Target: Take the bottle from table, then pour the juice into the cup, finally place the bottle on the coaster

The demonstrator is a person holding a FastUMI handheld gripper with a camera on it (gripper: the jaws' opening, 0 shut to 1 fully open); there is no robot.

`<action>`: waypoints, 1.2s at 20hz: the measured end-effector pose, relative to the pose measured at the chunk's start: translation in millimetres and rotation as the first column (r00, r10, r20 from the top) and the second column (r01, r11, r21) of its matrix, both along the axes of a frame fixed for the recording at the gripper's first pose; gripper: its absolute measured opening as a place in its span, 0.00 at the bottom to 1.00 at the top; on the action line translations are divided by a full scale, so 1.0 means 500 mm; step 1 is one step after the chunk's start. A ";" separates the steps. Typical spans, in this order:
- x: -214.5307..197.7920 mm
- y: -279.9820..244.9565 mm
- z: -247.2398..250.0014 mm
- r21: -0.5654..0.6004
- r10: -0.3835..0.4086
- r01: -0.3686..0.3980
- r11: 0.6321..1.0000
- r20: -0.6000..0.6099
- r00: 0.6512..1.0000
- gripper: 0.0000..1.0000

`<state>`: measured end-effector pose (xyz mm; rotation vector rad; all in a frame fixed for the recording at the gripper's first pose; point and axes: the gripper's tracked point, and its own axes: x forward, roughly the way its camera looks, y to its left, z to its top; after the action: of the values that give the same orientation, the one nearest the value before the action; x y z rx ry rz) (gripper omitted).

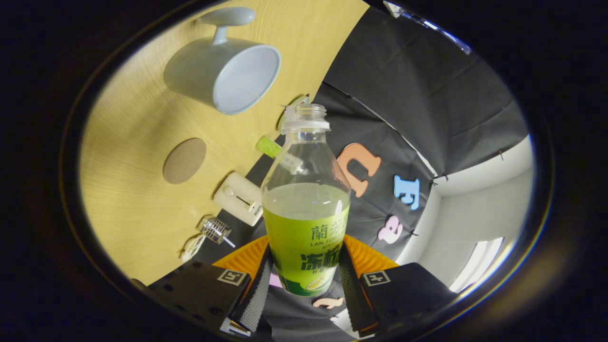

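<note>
We have the claw (304,285) closed on the bottle (306,209), one finger pressing each side of its green label near the base. The bottle is off the table (133,218), so the take looks done. Its cap is off and the open neck points away from us along the fingers. The juice sits level about halfway up, just above the label, and nothing is near the mouth yet, so we judge that pouring has not begun.

Beyond the neck and off to one side stands the cup (223,71) on the table, handle turned away from us, its mouth facing us. The inside looks bare and pale; we see no juice in it. The whole view is rolled over, which suggests we are starting to tip the bottle toward the cup.

Between cup and claw the round coaster (185,160) lies flat on the table, nothing on it. Nearer the table edge are a small white box (239,198), a little wire tool (216,230) and a green piece (269,146); none matter to the job.

Left to do: bring the mouth over the cup, pour, then set the bottle on the coaster.
</note>
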<state>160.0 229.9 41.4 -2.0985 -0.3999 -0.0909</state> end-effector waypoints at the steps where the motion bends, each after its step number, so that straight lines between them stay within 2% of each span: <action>1: 0.001 0.000 -0.001 0.003 0.002 -0.002 1.000 -0.001 1.000 0.74; 8: -0.007 -0.013 -0.006 0.069 -0.002 0.003 0.998 -0.022 1.000 0.74; 10: -0.005 -0.017 -0.008 0.121 0.002 0.004 0.993 -0.047 0.999 0.75; 13: 0.011 -0.032 -0.032 0.256 -0.008 0.046 0.965 -0.149 0.989 0.74; 16: 0.006 -0.037 -0.053 0.344 0.000 0.077 0.936 -0.218 0.976 0.75; 18: 0.001 -0.040 -0.063 0.411 0.015 0.098 0.906 -0.262 0.965 0.75; 20: -0.002 -0.046 -0.072 0.504 0.041 0.127 0.854 -0.310 0.950 0.75; 24: -0.014 -0.051 -0.091 0.692 0.144 0.221 0.687 -0.428 0.892 0.75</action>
<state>153.2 204.6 -3.9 -1.2578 -0.0025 0.1940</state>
